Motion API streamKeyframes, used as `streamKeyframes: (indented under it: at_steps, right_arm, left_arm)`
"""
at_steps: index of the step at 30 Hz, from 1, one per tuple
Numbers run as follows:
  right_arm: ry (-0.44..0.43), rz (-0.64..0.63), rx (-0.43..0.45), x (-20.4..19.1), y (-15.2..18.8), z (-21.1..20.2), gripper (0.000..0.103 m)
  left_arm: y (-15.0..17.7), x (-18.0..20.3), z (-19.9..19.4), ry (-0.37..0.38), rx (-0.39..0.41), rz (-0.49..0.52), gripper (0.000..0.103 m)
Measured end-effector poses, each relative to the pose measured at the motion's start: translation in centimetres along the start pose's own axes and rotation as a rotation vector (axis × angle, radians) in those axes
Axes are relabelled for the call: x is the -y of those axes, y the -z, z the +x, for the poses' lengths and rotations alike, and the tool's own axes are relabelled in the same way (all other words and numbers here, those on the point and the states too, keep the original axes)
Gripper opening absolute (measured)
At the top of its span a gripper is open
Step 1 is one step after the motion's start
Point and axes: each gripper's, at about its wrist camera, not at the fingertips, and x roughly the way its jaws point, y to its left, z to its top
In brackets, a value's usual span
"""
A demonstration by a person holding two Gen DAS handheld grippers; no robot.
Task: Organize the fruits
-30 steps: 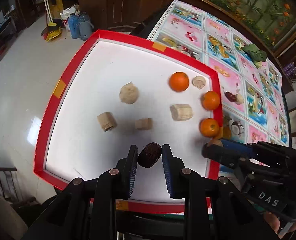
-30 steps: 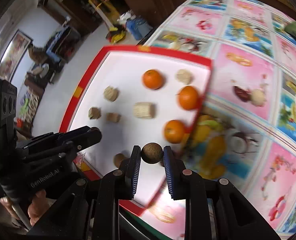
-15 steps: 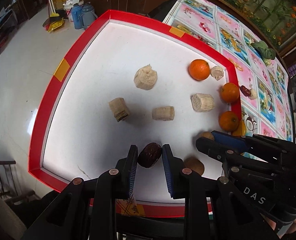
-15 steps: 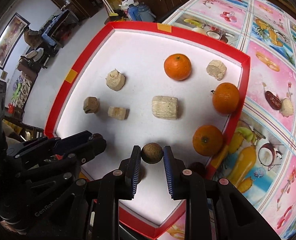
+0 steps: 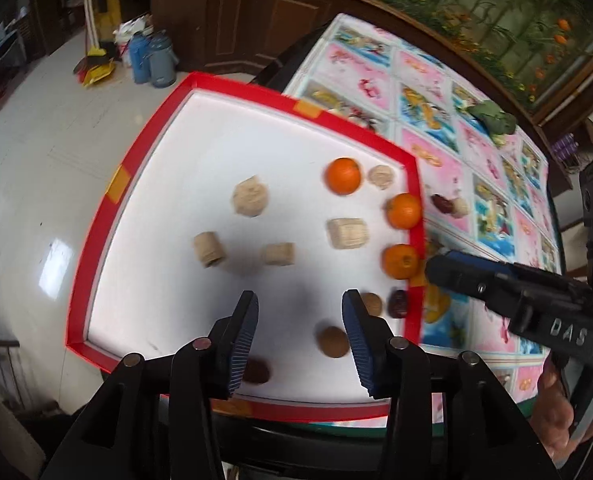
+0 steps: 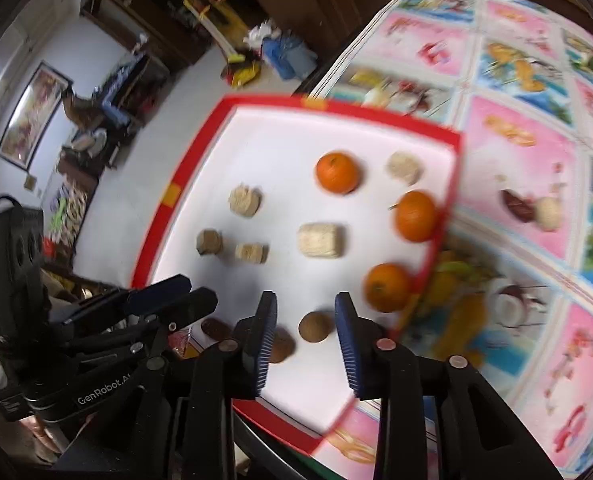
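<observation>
Both of your grippers have released since the earlier frames: each then held a small round fruit, and each now stands with its jaws wide and nothing between them. Your left gripper (image 5: 300, 330) hangs over the near edge of the red-rimmed white tray (image 5: 100, 216). The dark brown date-like fruit (image 5: 256, 371) lies on the tray just behind the left finger. Your right gripper (image 6: 305, 342) hangs over the tray's near right corner, and the round tan-brown fruit (image 6: 315, 327) rests on the white surface between its fingers, touching neither. A second tan-brown round fruit (image 6: 282, 350) lies just left of it, partly hidden by the left finger. Another dark reddish fruit (image 5: 398, 304) sits against the right rim.

Three round oranges are on the tray: the far one (image 6: 337, 172) stands clear of the rim, the middle one (image 6: 415, 216) and the near one (image 6: 388, 286) lie along the right rim. Five pale beige fibrous chunks (image 6: 321, 240) are spread over the tray's middle and far right corner. The tray sits on a bench covered with a pink and blue fruit-print cloth (image 6: 524, 148).
</observation>
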Motion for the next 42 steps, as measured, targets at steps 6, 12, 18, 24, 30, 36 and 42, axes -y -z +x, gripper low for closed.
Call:
streamKeyframes:
  at_steps: [6,12,18,24,30,36,42]
  right_arm:
    - [0.04,0.104,0.063,4.8,-0.3,-3.4,0.038]
    - [0.085,0.207,0.088,10.5,0.6,-5.0,0.038]
    - [0.099,0.274,0.106,14.3,1.1,-5.7,0.038]
    - [0.116,0.335,0.122,17.4,1.0,-6.5,0.038]
    - [0.124,0.374,0.121,20.2,0.7,-6.6,0.038]
    - [0.103,0.373,0.116,20.6,0.6,-6.2,0.038]
    - [0.096,0.372,0.107,20.5,0.6,-5.5,0.038]
  left_arm:
    - [-0.2,4.3,0.7,0.047,-0.01,0.087,0.044]
    - [-1.3,8.3,3.1,0.095,-0.038,0.156,0.044]
    - [-3.5,12.2,5.9,0.088,-0.063,0.219,0.044]
    - [-7.7,15.1,10.6,0.084,-0.111,0.193,0.044]
    - [-10.5,17.1,16.5,-0.025,-0.155,0.159,0.041]
    - [-11.2,18.3,19.7,-0.049,-0.173,0.145,0.035]
    - [-11.9,18.1,20.7,-0.03,-0.178,0.11,0.034]
